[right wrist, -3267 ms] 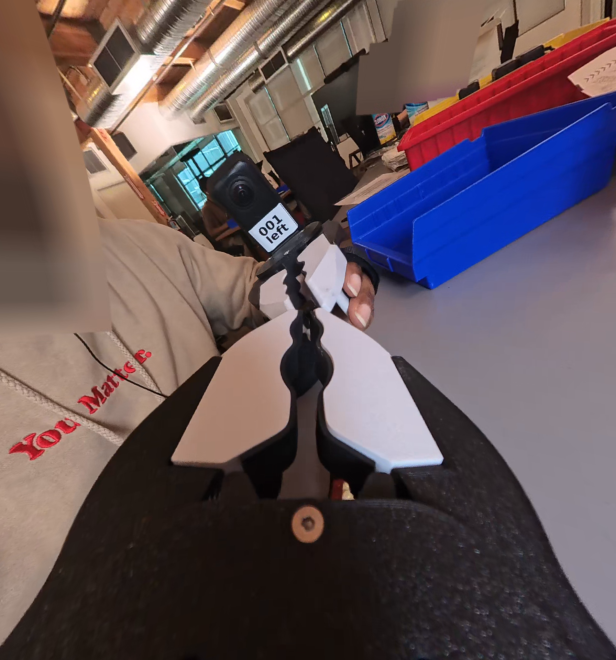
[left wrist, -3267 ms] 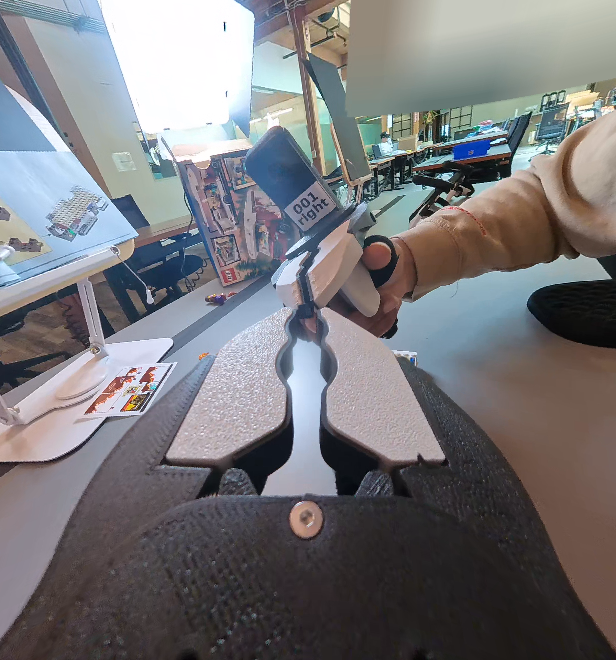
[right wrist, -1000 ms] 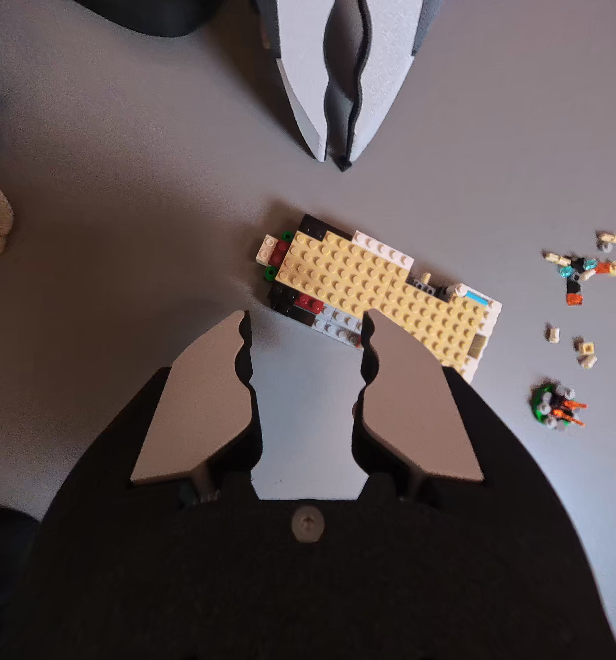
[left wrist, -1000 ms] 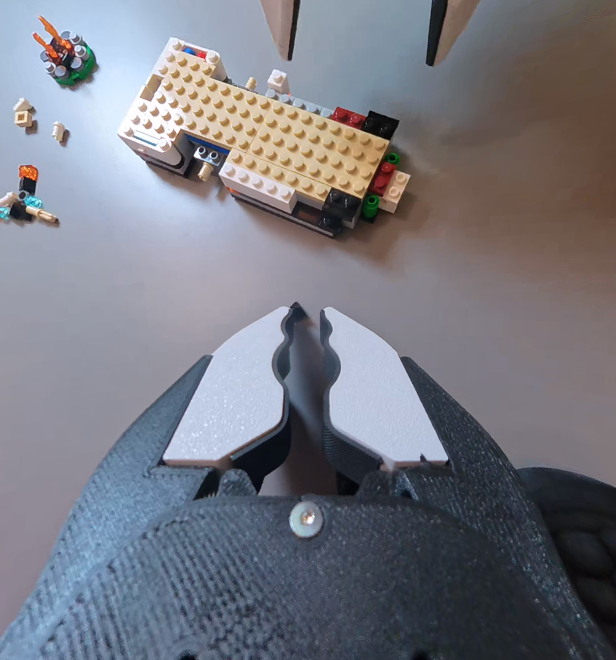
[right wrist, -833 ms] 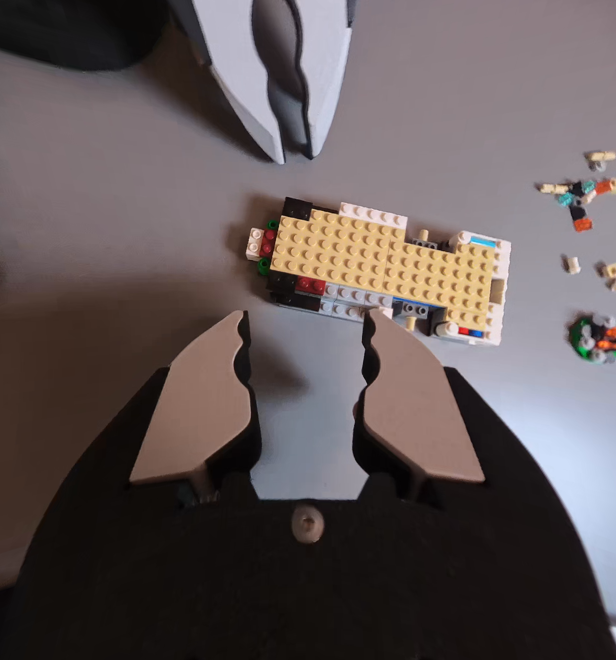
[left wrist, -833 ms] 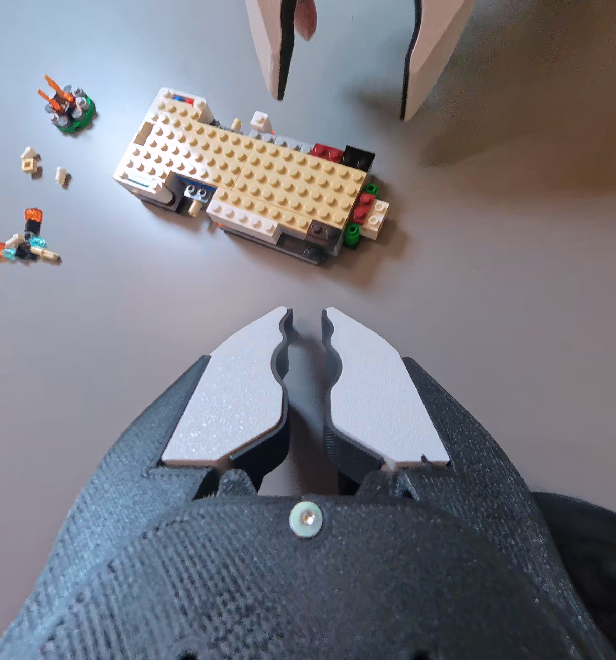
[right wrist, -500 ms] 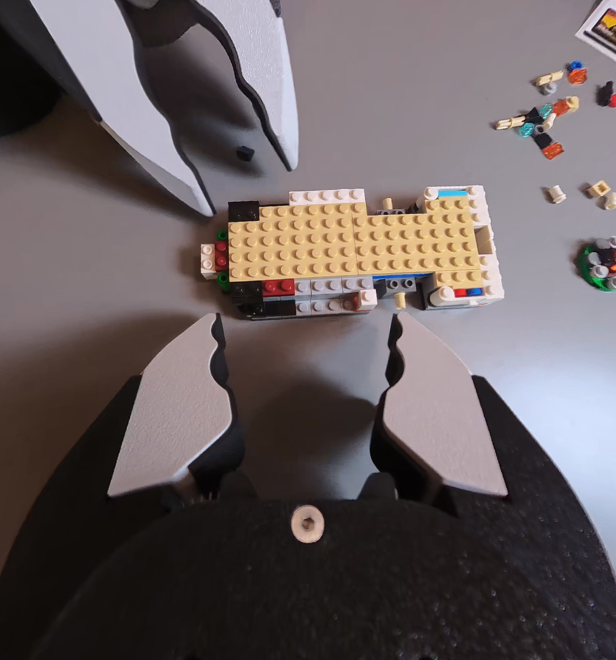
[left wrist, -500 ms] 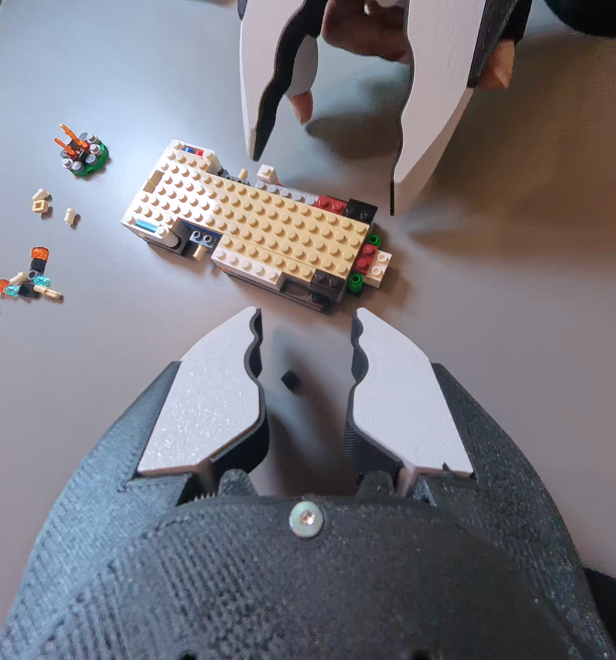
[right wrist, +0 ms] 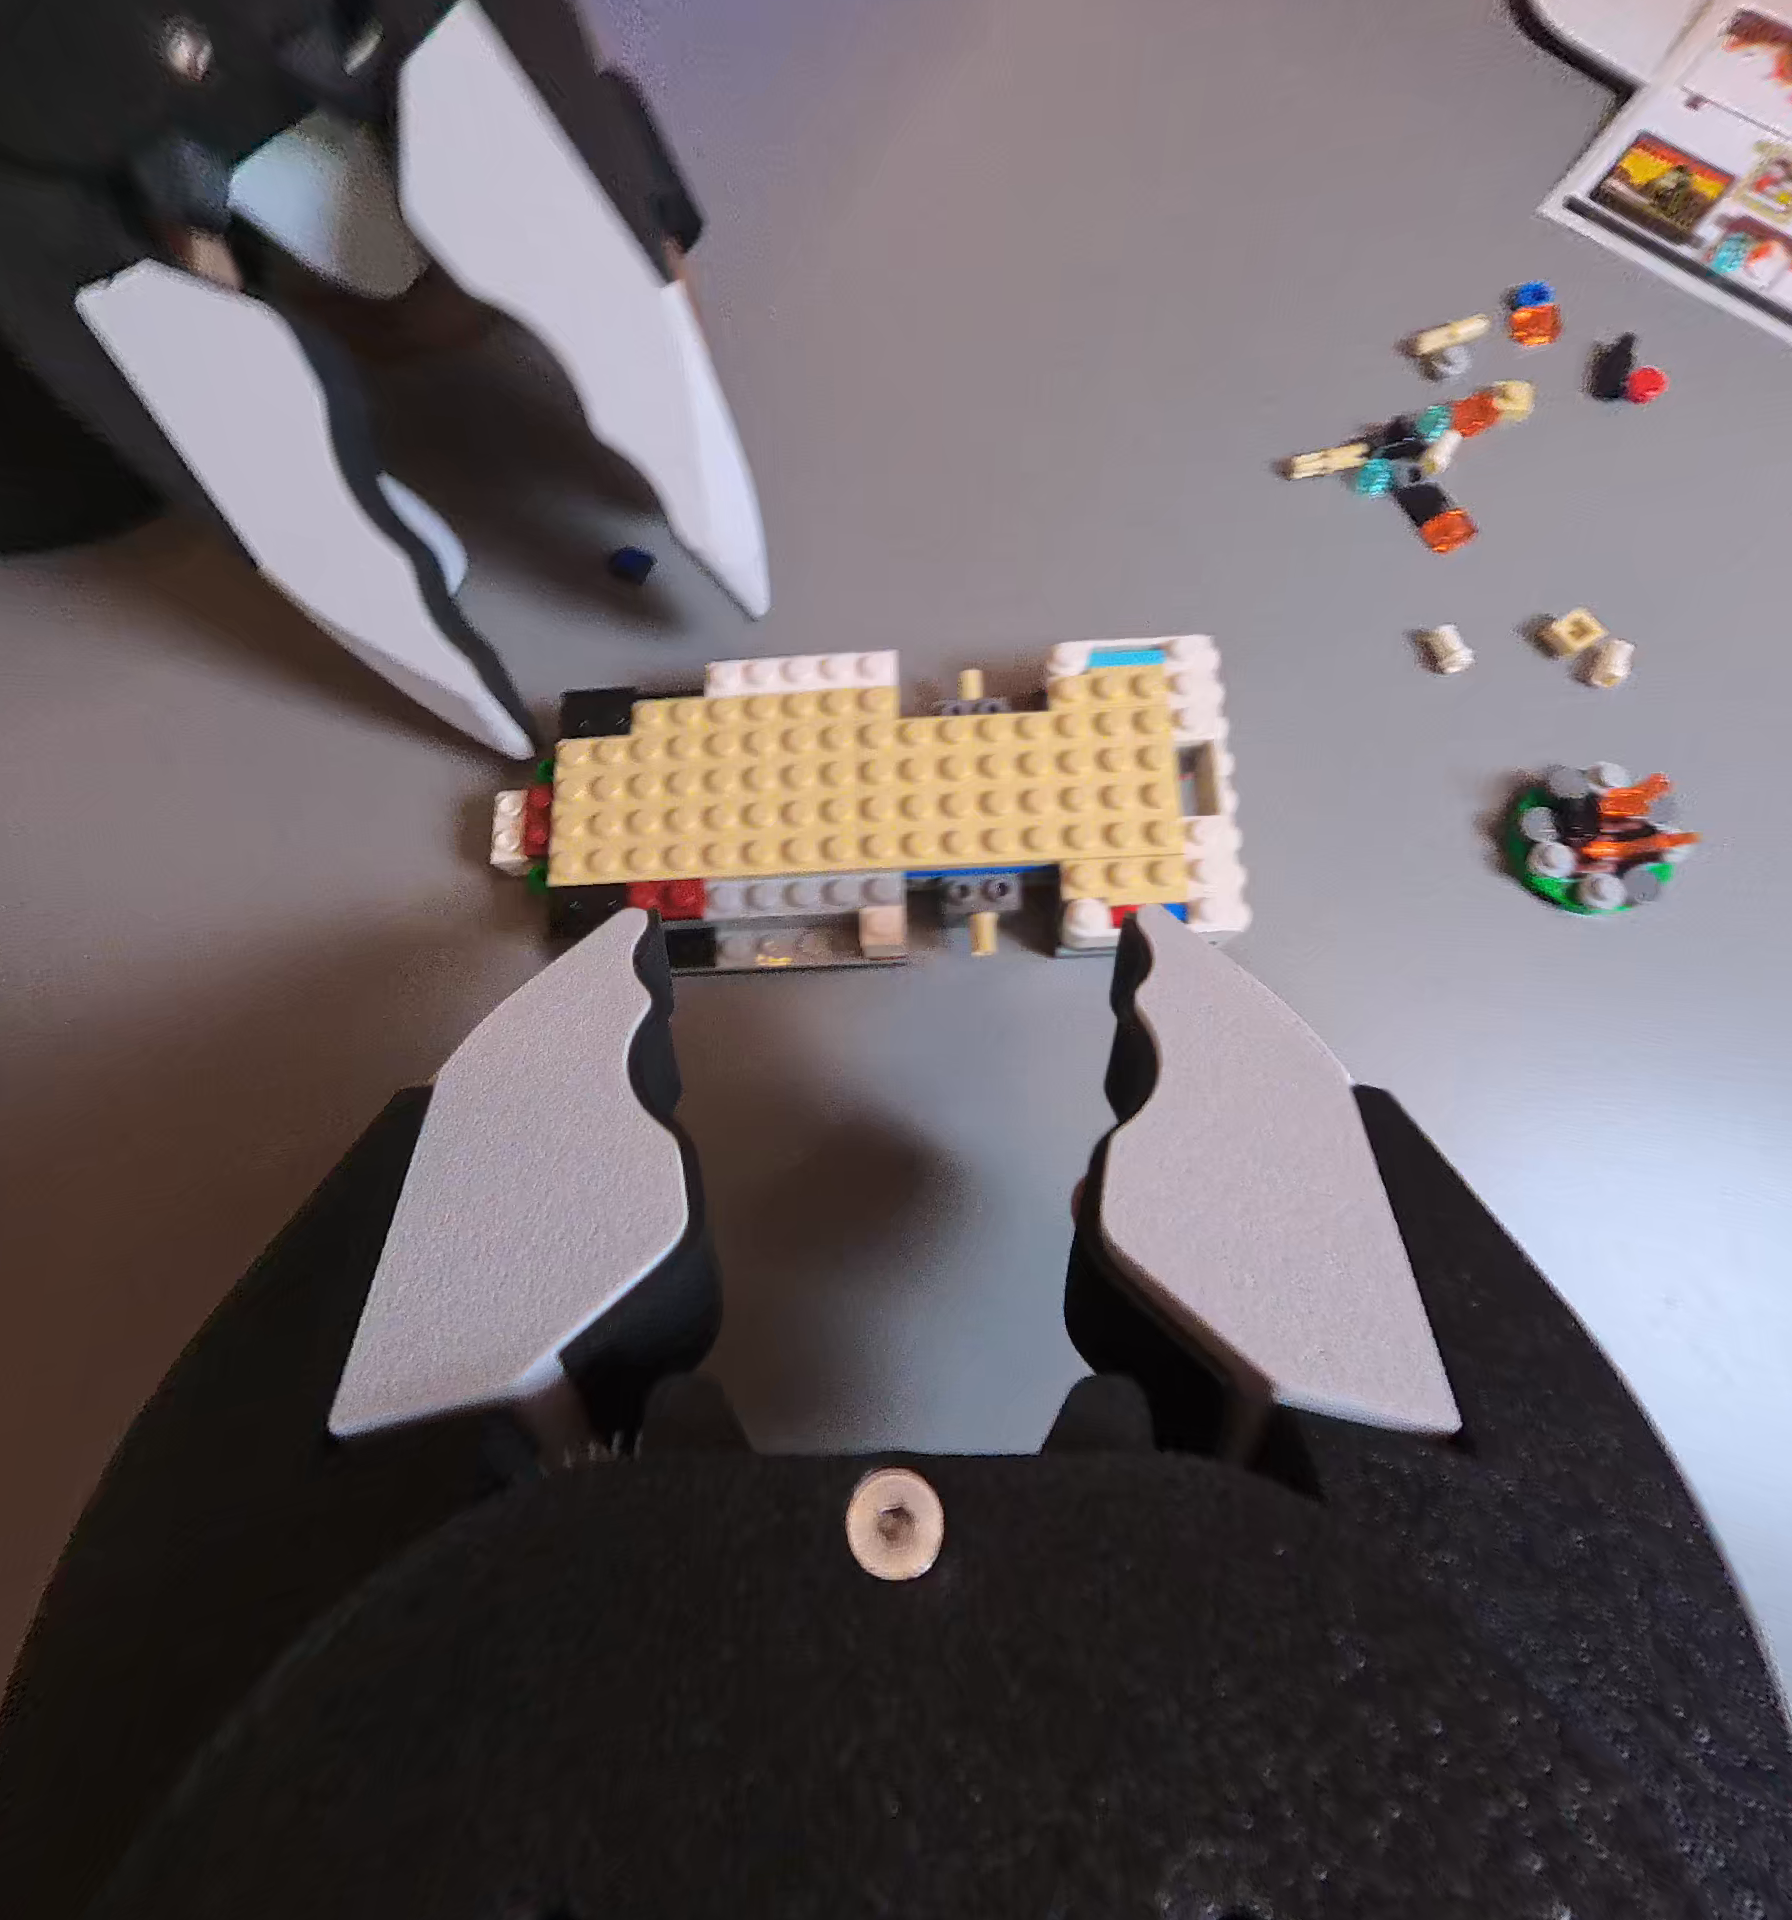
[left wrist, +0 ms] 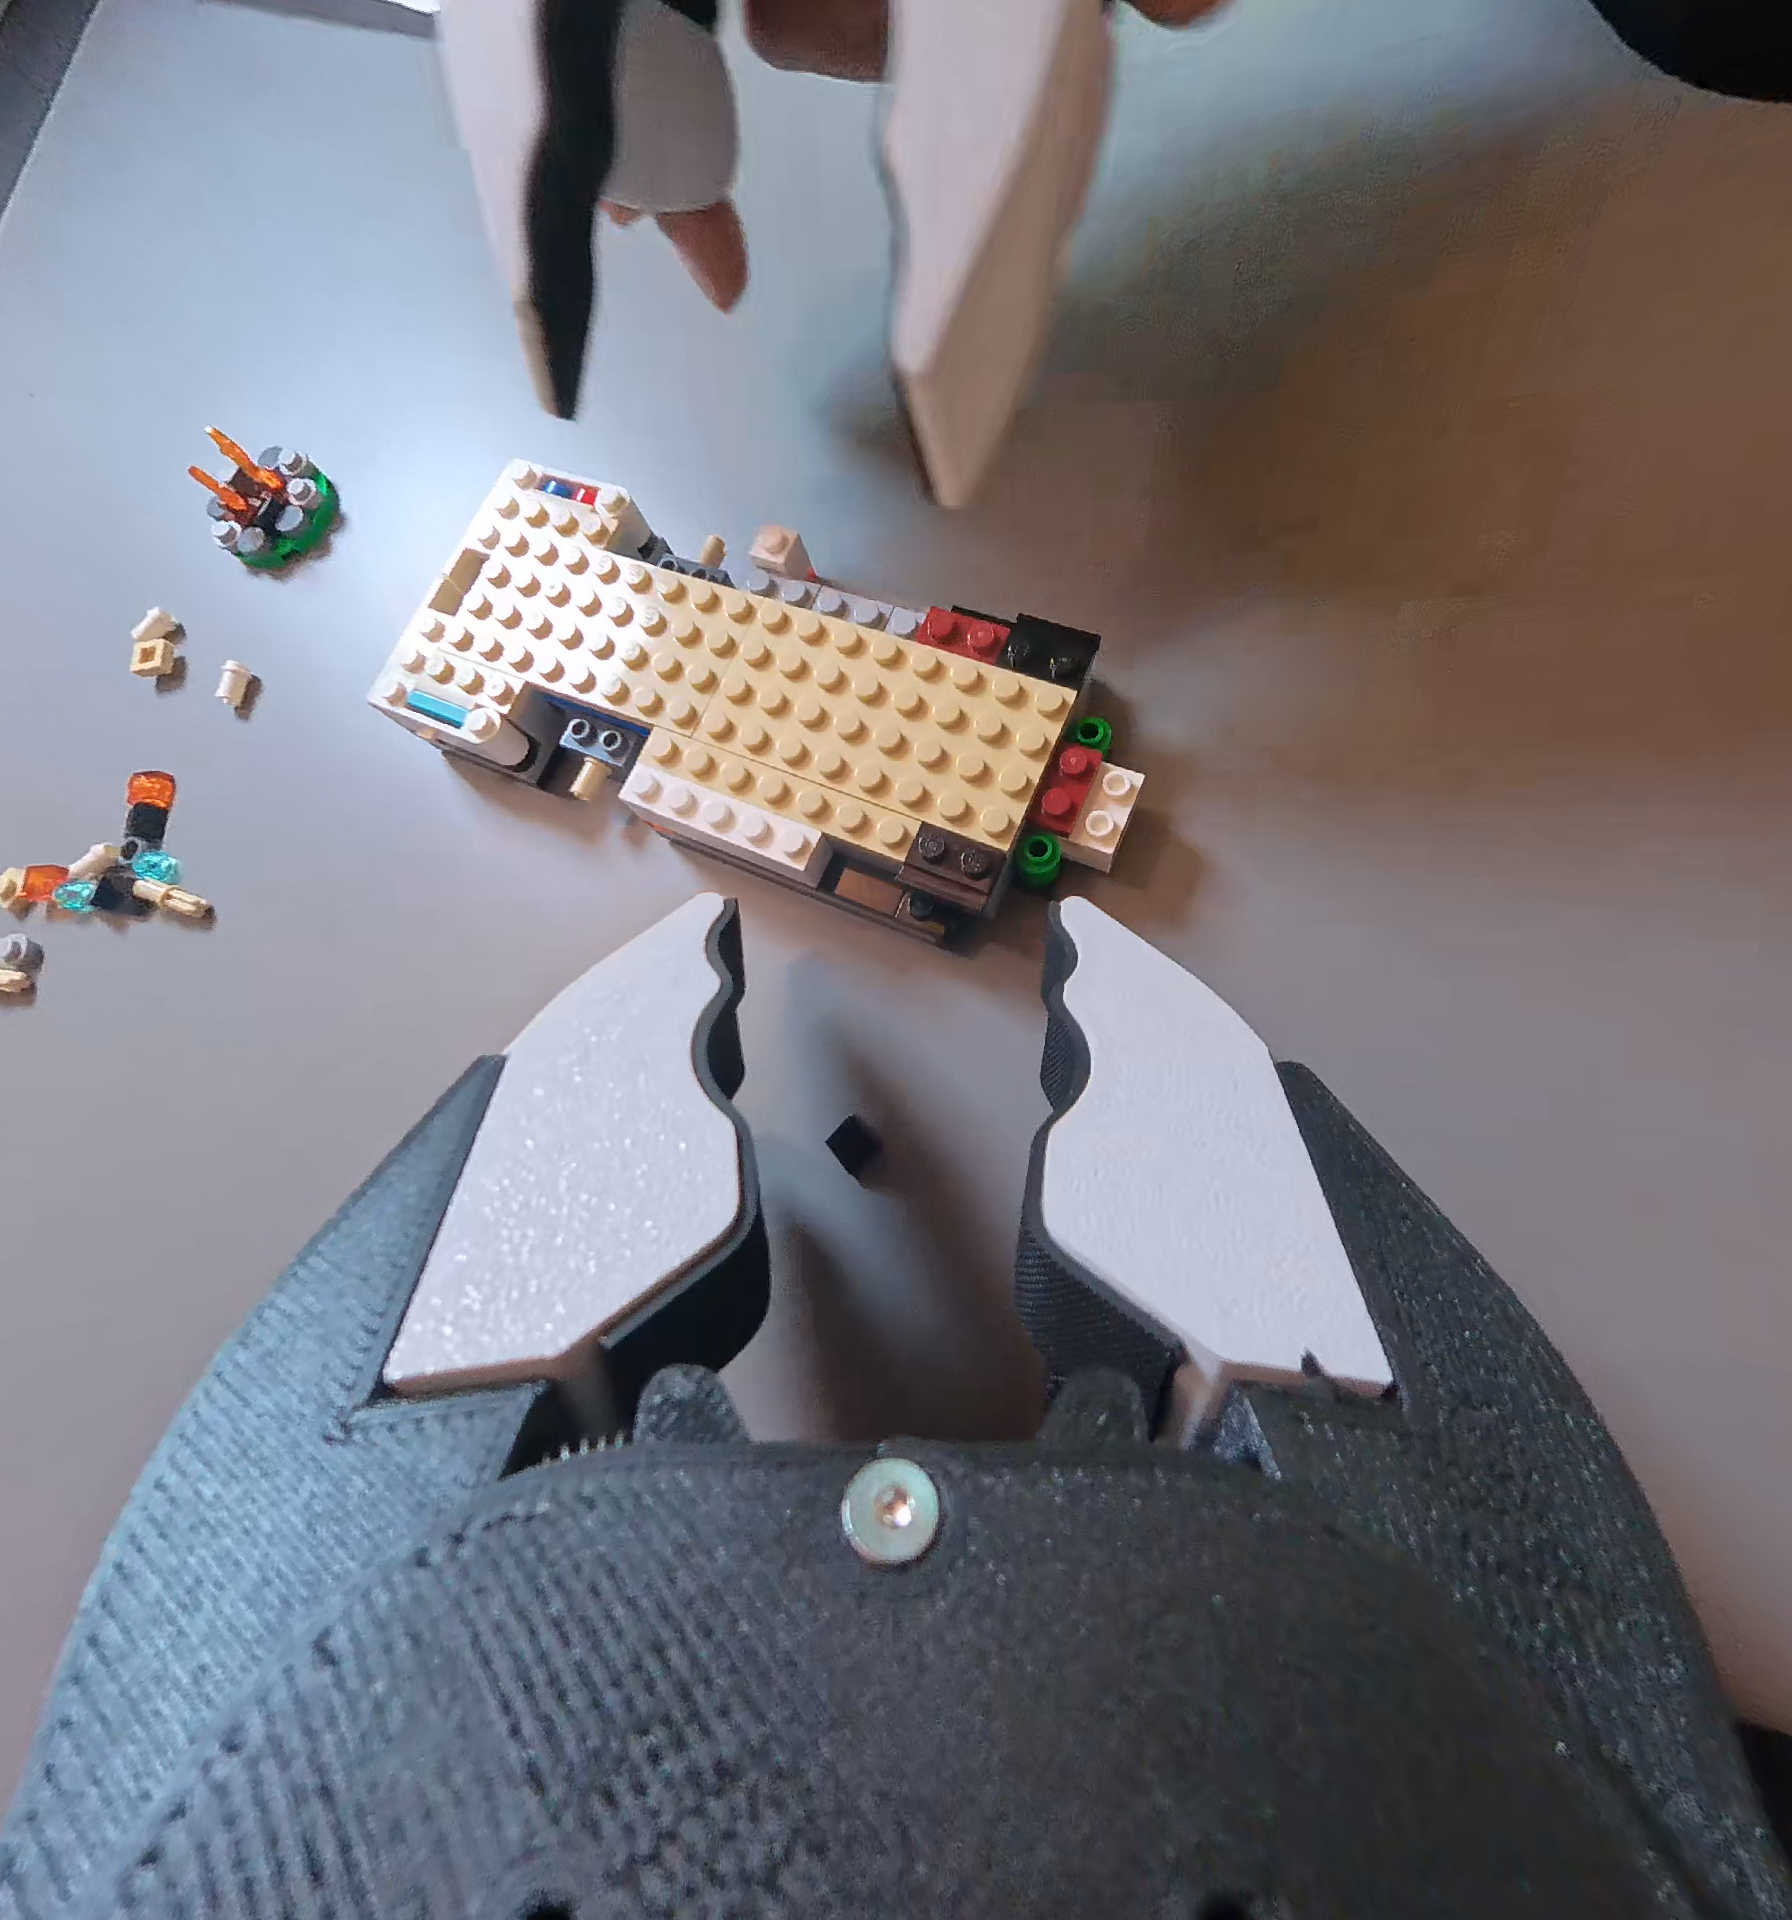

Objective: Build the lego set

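Grey table [left wrist: 1494,727]: loose small pieces [left wrist: 92,883] beside brick model [left wrist: 767,696].

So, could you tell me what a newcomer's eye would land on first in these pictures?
The tan-topped brick build lying mid-table, with both open grippers facing it from opposite sides: the right gripper at its near edge, the left gripper opposite. A tiny black piece lies loose between the left fingers, and small loose bricks are scattered off the build's white end.
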`<action>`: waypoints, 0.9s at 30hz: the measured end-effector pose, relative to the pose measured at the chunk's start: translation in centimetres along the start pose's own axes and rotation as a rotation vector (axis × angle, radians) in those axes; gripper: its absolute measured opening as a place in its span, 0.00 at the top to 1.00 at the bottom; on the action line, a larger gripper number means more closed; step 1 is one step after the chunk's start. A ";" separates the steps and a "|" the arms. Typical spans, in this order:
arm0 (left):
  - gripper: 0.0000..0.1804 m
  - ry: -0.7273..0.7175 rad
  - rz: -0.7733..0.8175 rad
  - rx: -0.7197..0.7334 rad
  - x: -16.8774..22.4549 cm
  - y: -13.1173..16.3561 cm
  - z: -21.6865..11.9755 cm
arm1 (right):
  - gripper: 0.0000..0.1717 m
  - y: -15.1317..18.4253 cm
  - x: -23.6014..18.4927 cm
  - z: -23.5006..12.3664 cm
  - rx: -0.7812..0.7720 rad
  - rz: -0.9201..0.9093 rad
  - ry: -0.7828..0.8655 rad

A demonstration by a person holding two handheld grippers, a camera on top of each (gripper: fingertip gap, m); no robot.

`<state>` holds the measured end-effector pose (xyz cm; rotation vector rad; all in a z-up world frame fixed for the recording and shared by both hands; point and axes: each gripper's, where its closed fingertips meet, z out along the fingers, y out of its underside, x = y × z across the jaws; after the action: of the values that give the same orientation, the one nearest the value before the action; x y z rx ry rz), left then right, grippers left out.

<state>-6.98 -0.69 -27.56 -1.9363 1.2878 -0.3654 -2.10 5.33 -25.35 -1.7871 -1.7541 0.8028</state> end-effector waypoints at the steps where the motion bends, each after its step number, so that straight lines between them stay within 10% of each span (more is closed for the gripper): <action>1: 0.70 -0.002 0.002 -0.001 0.0 0.0 0.0 | 0.53 -0.4 0.9 -0.1 -0.004 0.014 -0.009; 15: 0.59 -0.029 -0.041 -0.003 1.4 -0.2 0.1 | 0.56 -0.3 2.0 3.6 -0.370 -0.055 -0.263; 27: 0.55 0.128 0.017 0.021 4.4 -0.5 0.5 | 0.48 3.7 -1.9 -0.9 -0.467 -0.378 -0.263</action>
<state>-4.42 -4.23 -28.30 -1.9096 1.3755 -0.4989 1.14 3.34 -27.27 -1.5814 -2.5226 0.5133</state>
